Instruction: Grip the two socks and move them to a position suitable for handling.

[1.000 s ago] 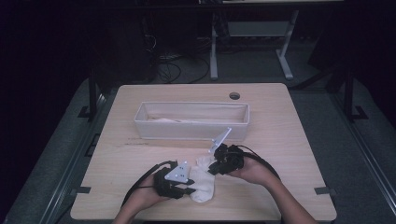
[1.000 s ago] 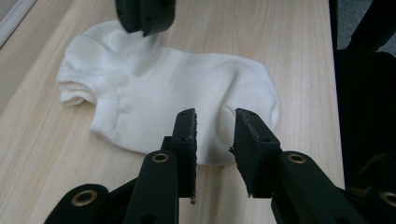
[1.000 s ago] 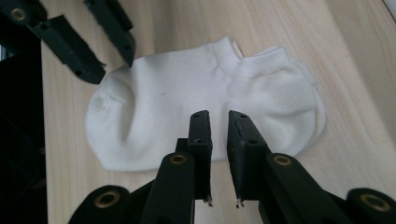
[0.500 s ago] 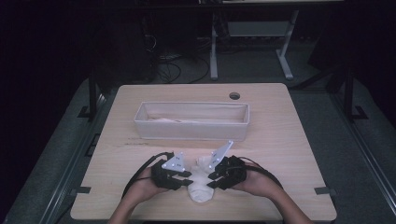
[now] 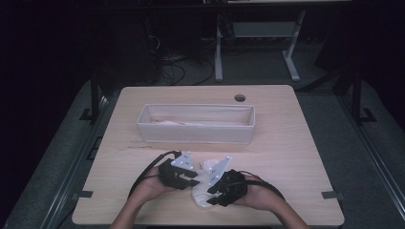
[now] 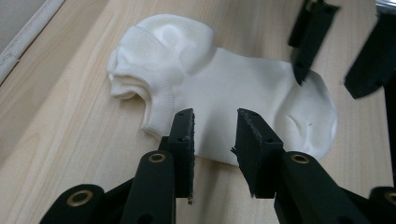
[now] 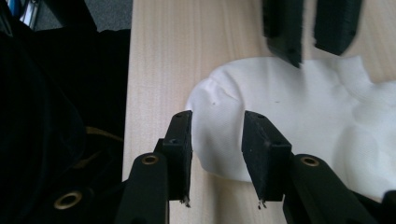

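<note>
bin [image 5: 196, 135]: white, oblong, mid-table, pale cloth inside | table [image 5: 296, 157]: light wood | hole [image 5: 239, 98]: far edge

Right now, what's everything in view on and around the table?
sock: one, white, flat on the table's near edge between both grippers
fabric bin: one, off-white, mid-table, pale cloth inside
table: one, light wood, round hole near the far edge
cables: several, dark, floor beyond the table
left hand-held gripper: one, black, jaws open over the sock's edge, just opening slightly
right hand-held gripper: one, black, jaws open at the sock's rounded end, just opening
</note>
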The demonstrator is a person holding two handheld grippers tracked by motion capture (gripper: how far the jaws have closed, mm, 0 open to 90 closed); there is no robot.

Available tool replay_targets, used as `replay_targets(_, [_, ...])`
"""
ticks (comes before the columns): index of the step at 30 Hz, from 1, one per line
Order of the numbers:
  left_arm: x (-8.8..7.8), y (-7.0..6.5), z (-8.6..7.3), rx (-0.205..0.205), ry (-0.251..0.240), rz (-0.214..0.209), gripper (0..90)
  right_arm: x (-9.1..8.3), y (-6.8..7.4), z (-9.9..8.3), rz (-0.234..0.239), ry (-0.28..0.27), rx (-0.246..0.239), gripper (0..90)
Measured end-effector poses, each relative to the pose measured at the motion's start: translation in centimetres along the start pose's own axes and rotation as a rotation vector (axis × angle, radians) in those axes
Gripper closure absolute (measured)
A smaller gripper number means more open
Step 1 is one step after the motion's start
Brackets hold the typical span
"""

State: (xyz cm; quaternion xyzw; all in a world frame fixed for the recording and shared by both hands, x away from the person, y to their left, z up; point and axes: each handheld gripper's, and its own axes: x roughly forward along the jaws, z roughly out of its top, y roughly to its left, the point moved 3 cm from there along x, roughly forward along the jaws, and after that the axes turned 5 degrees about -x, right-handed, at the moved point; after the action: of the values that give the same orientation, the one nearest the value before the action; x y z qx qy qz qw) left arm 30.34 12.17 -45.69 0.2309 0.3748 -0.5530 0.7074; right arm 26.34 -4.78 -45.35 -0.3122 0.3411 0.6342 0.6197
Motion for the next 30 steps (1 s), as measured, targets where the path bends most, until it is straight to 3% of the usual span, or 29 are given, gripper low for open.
replay_targets(9, [0.5, 0.5, 0.7, 0.003, 0.018, -0.002, 67.3, 1.0, 0.5, 0.5, 0.011, 0.014, -0.035, 61.6])
replay_targets(22, [1.3, 0.7, 0.4, 0.007, 0.066, -0.010, 67.1, 2.3, 0.7, 0.5, 0.018, 0.056, -0.058, 59.9])
replay_targets(30, [1.5, 0.6, 0.3, 0.000, 0.074, -0.013, 66.6, 2.0, 0.8, 0.9, 0.007, 0.048, -0.070, 59.9])
